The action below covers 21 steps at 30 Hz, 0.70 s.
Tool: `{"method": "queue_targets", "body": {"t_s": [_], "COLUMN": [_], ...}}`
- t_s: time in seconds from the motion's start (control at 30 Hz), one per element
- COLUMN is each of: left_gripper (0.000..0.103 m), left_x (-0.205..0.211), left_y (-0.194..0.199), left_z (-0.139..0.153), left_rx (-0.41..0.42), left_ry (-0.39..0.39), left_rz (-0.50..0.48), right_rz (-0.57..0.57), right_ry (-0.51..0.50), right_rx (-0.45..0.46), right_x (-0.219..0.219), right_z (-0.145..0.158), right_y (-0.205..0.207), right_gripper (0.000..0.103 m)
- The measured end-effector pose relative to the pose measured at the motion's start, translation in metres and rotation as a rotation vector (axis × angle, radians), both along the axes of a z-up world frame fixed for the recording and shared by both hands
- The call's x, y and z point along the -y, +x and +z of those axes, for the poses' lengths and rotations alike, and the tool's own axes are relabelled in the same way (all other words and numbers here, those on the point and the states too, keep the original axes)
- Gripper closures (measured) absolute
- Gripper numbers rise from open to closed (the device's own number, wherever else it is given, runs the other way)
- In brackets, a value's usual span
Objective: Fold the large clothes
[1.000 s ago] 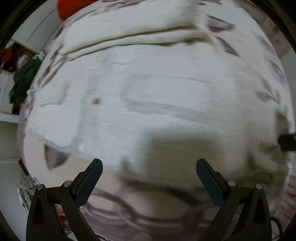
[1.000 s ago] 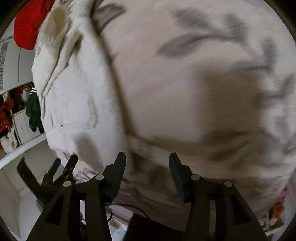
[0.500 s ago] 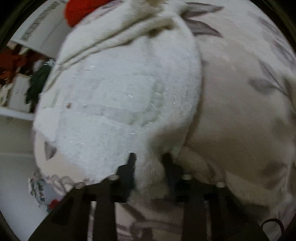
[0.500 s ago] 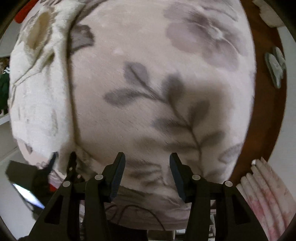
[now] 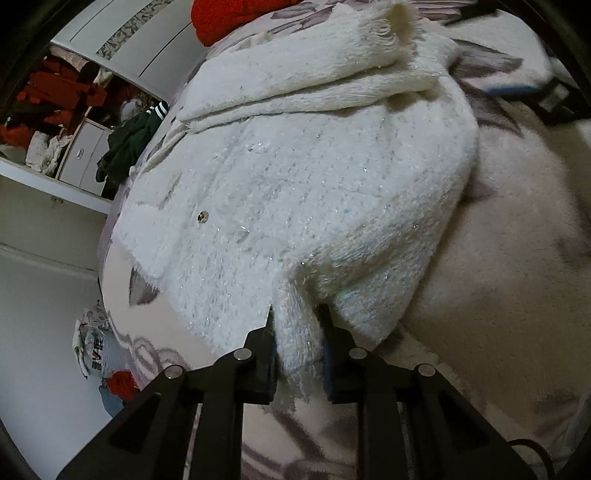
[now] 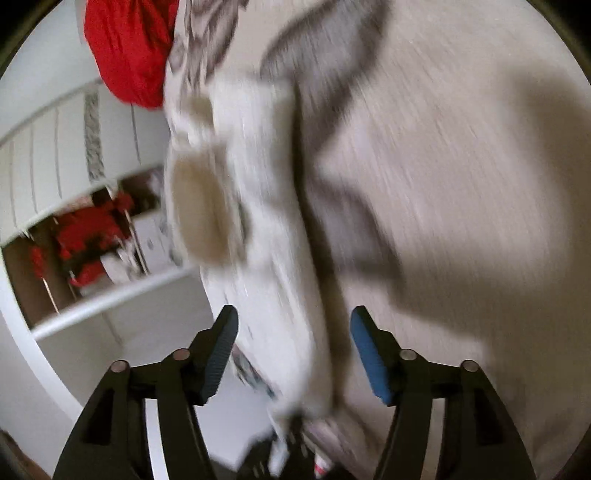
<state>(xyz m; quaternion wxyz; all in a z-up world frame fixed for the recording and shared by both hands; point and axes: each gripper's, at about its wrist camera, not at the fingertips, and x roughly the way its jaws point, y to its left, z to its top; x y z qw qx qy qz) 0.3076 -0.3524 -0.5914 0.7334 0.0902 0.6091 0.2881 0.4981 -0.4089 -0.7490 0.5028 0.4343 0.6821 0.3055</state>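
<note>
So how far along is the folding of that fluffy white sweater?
Early. Done: the white sweater lies on the floral blanket, one sleeve laid across. In hand: the left gripper pinches its hem. Left: the right gripper, jaws opening, grips nothing yet.

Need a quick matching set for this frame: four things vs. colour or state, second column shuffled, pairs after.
Things:
1. left gripper
2. right gripper
3. bundle at the far edge of the bed
4. garment hanging by the drawers

Colour or state:
A. dark green
B. fingers apart and opening, pressing nothing
C. red
D. closing, fingers pinching a fold of the white fuzzy sweater

Pairs: 1-D, 2-B, 3-C, 4-A
</note>
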Motion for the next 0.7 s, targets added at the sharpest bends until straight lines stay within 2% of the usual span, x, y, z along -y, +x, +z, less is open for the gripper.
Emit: {"method": "queue_targets", "body": {"t_s": [0.07,0.13,0.17,0.23,0.27,0.37,0.43,0.5,0.57,0.6,0.63,0.7], "left_gripper": [0.087,0.087,0.087,0.087,0.087,0.087,0.088,0.089,0.090,0.090,0.090,0.091], "left_x": [-0.005,-0.005,-0.006,-0.010,-0.012,-0.017,-0.021,-0.026,-0.034,-0.038,-0.042,-0.054], "left_y": [-0.001,0.000,0.001,0.002,0.003,0.004,0.005,0.004,0.004,0.004,0.003,0.002], "left_z": [0.002,0.005,0.006,0.008,0.008,0.010,0.013,0.019,0.029,0.034,0.038,0.048], "left_rx": [-0.003,-0.006,-0.006,-0.007,-0.008,-0.004,0.005,0.020,0.047,0.062,0.077,0.106], "left_ry": [-0.014,-0.028,-0.032,-0.047,-0.053,-0.074,-0.088,-0.111,-0.132,-0.137,-0.141,-0.152], "left_rz": [-0.010,-0.019,-0.023,-0.034,-0.039,-0.041,-0.037,-0.037,-0.042,-0.044,-0.043,-0.038], "right_rz": [-0.007,-0.012,-0.016,-0.012,-0.005,0.060,0.125,0.140,0.101,0.090,0.071,0.025], "right_ry": [0.044,0.072,0.097,0.124,0.120,0.031,-0.070,-0.130,-0.187,-0.235,-0.259,-0.280], "right_rx": [0.023,0.042,0.047,0.064,0.074,0.121,0.137,0.106,0.075,0.060,0.061,0.082], "right_x": [-0.019,-0.039,-0.046,-0.066,-0.078,-0.113,-0.126,-0.130,-0.125,-0.122,-0.119,-0.115], "right_z": [-0.005,-0.007,-0.006,0.000,0.003,0.011,0.013,0.008,0.007,0.007,0.010,0.024], "right_y": [0.021,0.034,0.039,0.052,0.055,0.061,0.064,0.068,0.072,0.072,0.073,0.069], "right_gripper": [0.029,0.018,0.017,0.003,0.002,0.000,0.000,0.002,0.015,0.038,0.056,0.073]}}
